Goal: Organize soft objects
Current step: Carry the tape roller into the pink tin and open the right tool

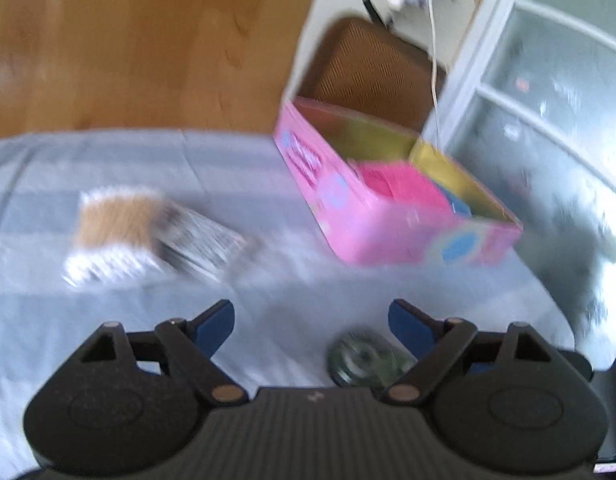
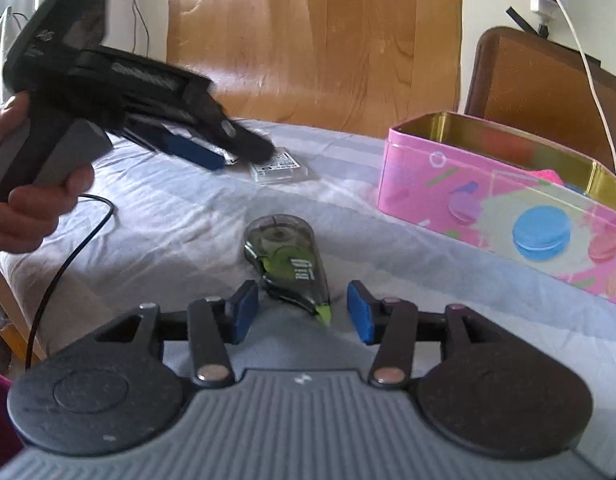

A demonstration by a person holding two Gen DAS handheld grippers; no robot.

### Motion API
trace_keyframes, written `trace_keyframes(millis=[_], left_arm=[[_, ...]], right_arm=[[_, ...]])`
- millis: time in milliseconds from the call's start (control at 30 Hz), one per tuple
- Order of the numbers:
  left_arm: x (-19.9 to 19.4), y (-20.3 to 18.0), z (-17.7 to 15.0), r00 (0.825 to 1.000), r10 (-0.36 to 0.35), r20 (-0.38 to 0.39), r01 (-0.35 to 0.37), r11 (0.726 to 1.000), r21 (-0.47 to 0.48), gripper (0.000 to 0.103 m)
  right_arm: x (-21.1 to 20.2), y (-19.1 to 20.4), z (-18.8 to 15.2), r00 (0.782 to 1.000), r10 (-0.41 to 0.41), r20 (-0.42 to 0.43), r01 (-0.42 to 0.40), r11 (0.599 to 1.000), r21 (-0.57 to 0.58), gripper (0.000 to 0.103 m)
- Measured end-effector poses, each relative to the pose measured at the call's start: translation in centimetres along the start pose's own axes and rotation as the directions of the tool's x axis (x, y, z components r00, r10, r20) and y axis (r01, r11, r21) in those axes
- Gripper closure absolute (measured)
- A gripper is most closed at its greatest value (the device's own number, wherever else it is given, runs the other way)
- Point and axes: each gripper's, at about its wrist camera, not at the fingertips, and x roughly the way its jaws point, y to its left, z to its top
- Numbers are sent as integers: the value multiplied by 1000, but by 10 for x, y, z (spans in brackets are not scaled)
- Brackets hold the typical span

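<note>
The right gripper [image 2: 302,312] hangs with its blue pads apart, the pointed green tip of a smoky translucent correction-tape dispenser [image 2: 286,264] lying between them, not pressed. The left gripper [image 1: 311,320] gapes wide and empty. That dispenser sits on the pale blue bedsheet [image 2: 180,216], near the open pink macaron-printed tin box [image 2: 503,216]. Farther left of the tin lies a clear pack of cotton swabs [image 1: 116,236]. Inside the tin, something bright pink [image 1: 399,188] already rests; by my judgement, two items remain outside.
</note>
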Motion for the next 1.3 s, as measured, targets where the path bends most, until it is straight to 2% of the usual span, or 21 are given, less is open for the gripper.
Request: trace_keyframes(millis=[167,233,267,300,367,433,567,767,867,1033,1100,1167,1200,1233,1300], left_arm=[[17,-10,-13,996,-29,-86,27,1000,-15,15],[21,-14,-19,996,-33,-83,33,999,-6,15],[22,-18,-21,996,-27,-84,29,999,19,19],[21,-21,-23,996,-30,-87,33,999,32,30],[21,-26,-22,992,-74,-101,77,997,25,34],[20,-27,-18,993,-70,-95,72,997,18,35],[15,-36,6,992,-117,-42,118,993,24,36],[23,-74,65,989,-140,51,131,981,145,36],[47,-86,90,989,-137,49,127,978,163,36],[98,-92,108,994,-113,1,112,982,151,33],[115,-92,111,996,-88,-2,87,986,141,31],[128,-91,112,999,-52,-5,53,989,136,26],[132,-90,113,1000,-23,-2,23,990,136,22],[134,-88,112,1000,14,8,-15,991,135,22],[132,-83,109,999,31,18,-33,992,124,23]], right_arm=[[12,-7,0,1000,27,14,-27,1000,-6,51],[15,-10,2,998,62,11,-63,998,16,64],[17,-10,3,997,75,12,-75,997,28,64],[19,-5,2,998,68,18,-68,997,28,64],[20,-1,1,998,58,34,-58,998,17,64],[18,2,2,998,32,62,-33,999,10,64],[8,-11,15,990,-19,142,13,999,42,64],[7,-46,54,960,-130,248,117,991,66,64],[18,-70,69,956,-168,242,154,985,76,64],[45,-106,82,965,-184,188,163,979,119,64],[59,-117,85,969,-186,162,168,978,122,64],[75,-121,83,965,-231,121,219,970,105,64],[81,-122,82,957,-273,102,262,959,108,58],[83,-125,81,952,-287,110,273,954,126,55],[80,-128,77,952,-288,107,269,949,164,54]])
